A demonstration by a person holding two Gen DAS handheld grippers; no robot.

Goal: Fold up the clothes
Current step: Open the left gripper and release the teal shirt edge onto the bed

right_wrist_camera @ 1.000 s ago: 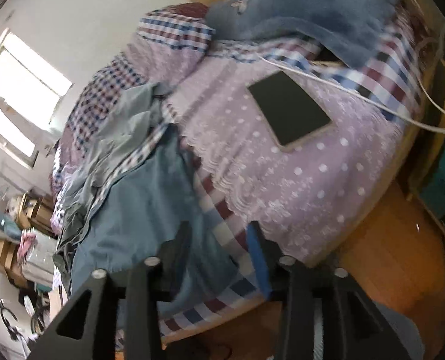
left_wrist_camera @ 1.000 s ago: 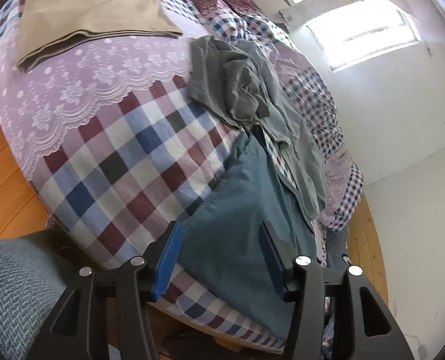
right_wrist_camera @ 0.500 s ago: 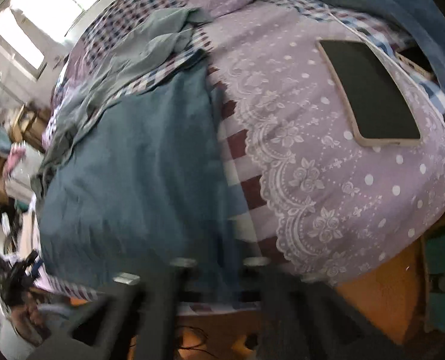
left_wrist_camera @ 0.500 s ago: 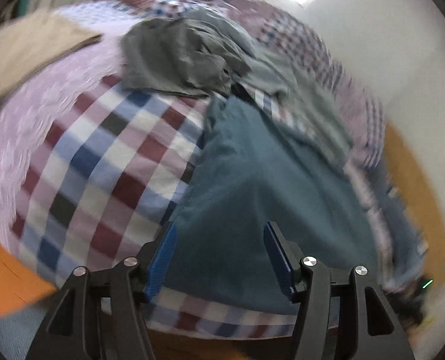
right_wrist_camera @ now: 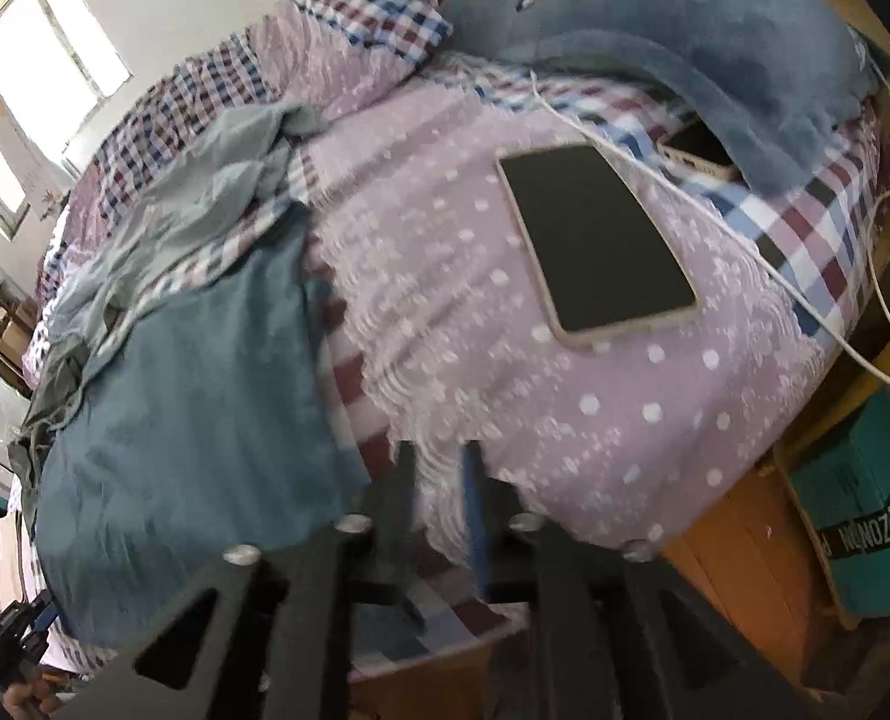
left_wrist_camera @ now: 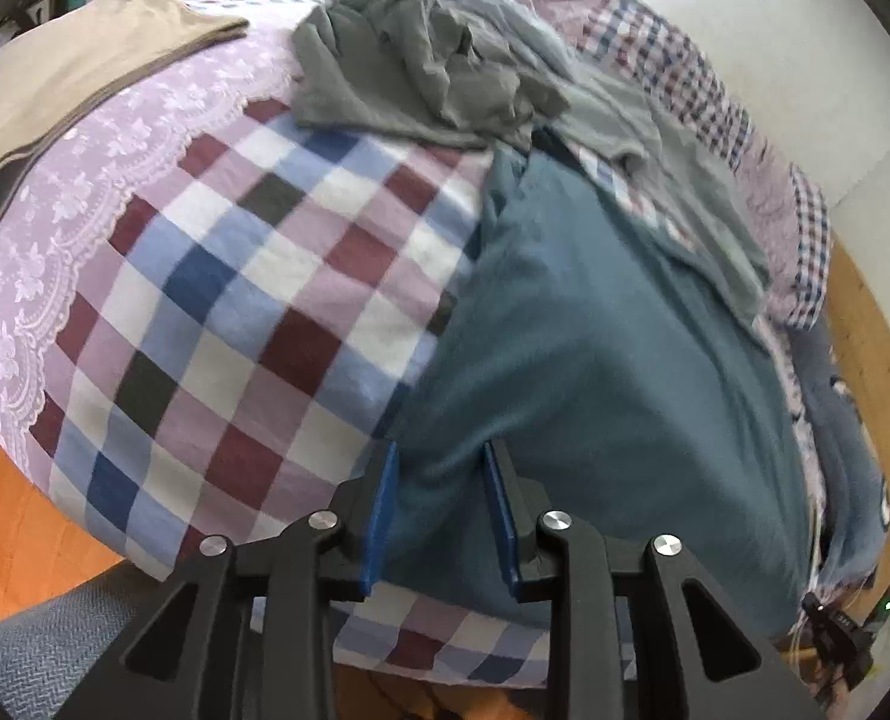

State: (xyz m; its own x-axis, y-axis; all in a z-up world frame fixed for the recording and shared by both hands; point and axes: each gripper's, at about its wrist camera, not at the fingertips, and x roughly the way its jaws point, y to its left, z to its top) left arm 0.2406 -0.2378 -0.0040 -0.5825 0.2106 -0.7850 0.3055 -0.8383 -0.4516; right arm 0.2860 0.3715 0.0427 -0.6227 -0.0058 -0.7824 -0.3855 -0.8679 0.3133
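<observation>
A teal garment [left_wrist_camera: 595, 360] lies spread flat on the checked bedspread [left_wrist_camera: 235, 300], reaching the bed's near edge. My left gripper [left_wrist_camera: 439, 456] stands over its near left edge, its blue pads partly closed with a gap and the teal cloth between them. In the right wrist view the same teal garment [right_wrist_camera: 193, 408] is on the left. My right gripper [right_wrist_camera: 439, 474], blurred, sits just right of its near corner over the lilac lace cover [right_wrist_camera: 565, 420]; a narrow gap shows between its fingers. Crumpled grey garments [left_wrist_camera: 421, 72] lie beyond the teal one.
A folded tan garment [left_wrist_camera: 73, 60] rests at the far left of the bed. A tablet [right_wrist_camera: 595, 240], a phone [right_wrist_camera: 697, 150], a white cable [right_wrist_camera: 715, 210] and a blue fleece [right_wrist_camera: 715, 42] lie on the right side. A teal box [right_wrist_camera: 859, 510] stands on the wooden floor [left_wrist_camera: 1, 510].
Both grippers have come lower and nearer to the teal garment's near edge. The fingers of both have narrowed, the left pair now around the cloth.
</observation>
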